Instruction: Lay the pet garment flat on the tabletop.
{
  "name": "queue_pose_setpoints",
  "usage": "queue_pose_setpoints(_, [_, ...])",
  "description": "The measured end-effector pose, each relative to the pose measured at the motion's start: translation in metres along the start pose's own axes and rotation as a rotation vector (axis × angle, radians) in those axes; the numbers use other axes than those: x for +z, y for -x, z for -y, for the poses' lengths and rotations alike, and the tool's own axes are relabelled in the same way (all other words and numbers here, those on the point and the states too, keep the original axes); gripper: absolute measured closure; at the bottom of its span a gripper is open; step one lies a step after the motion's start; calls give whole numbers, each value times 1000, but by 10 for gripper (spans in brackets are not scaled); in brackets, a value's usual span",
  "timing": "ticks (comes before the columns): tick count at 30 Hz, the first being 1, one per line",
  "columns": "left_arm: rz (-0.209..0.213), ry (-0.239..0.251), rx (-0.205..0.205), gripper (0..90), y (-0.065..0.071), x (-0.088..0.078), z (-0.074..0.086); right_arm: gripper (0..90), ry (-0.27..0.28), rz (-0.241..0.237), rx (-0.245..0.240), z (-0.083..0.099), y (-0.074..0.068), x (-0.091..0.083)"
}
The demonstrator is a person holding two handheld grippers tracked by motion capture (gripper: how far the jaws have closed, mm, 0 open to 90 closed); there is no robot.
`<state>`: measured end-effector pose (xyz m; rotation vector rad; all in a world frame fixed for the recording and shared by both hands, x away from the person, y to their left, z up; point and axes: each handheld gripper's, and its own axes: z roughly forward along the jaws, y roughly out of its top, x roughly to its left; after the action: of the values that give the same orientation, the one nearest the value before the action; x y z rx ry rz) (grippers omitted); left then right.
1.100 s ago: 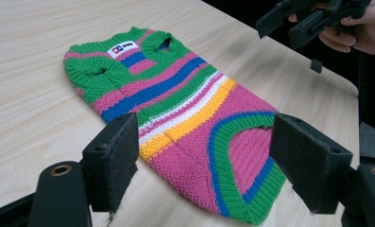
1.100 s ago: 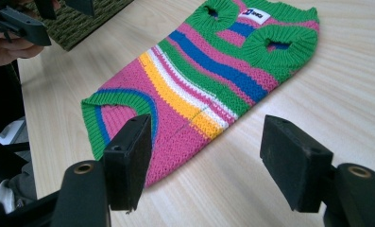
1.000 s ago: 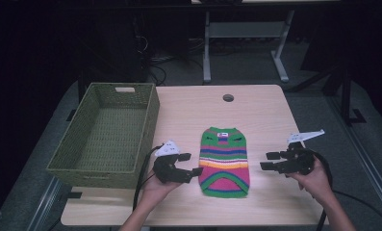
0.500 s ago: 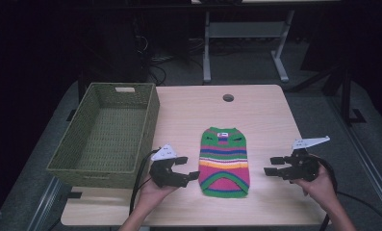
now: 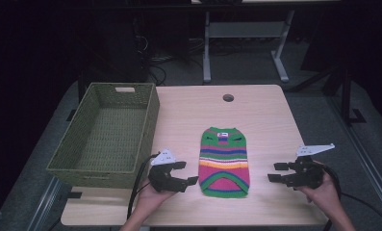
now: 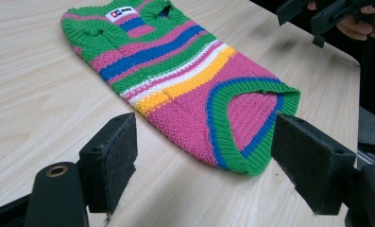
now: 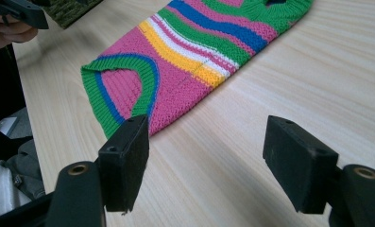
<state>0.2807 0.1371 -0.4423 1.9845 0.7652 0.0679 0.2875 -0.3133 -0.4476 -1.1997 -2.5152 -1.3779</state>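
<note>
Two grippers flank a small striped sweater (image 5: pixel 224 161) lying flat near the front of the table (image 5: pixel 256 110), neck away from the person. Left gripper (image 5: pixel 186 173) sits just beside the sweater's lower left edge; right gripper (image 5: pixel 277 172) hangs off to the other side, clearly apart from the cloth. Both stand wide, with nothing between the pads. It looks like the approach before a grasp: each tool lined up on a bottom corner, likely to fold the sweater or lift it toward the basket (image 5: pixel 109 132) on the left. Next, each should slide in low so one pad goes under the hem and one over, then pinch.

From above, the hem reads as a flat band. Left gripper view shows more: the sweater (image 6: pixel 190 80) has an arched green and blue hem standing slightly off the wood, and the other gripper (image 6: pixel 329 12) beyond. Right gripper view shows the sweater (image 7: pixel 175 61) edge near its own left pad (image 7: pixel 126 161), wood under the rest.
</note>
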Motion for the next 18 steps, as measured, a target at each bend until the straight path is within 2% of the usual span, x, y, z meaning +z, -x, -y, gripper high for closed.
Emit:
queue_pose_setpoints(12, [-2, -4, -3, 231, 2, -3, 5, 314, 3, 7, 19, 17, -4, -4])
queue_pose_setpoints(18, [-3, -17, 13, 231, 5, -3, 6, 312, 11, 7, 11, 21, -8, -5])
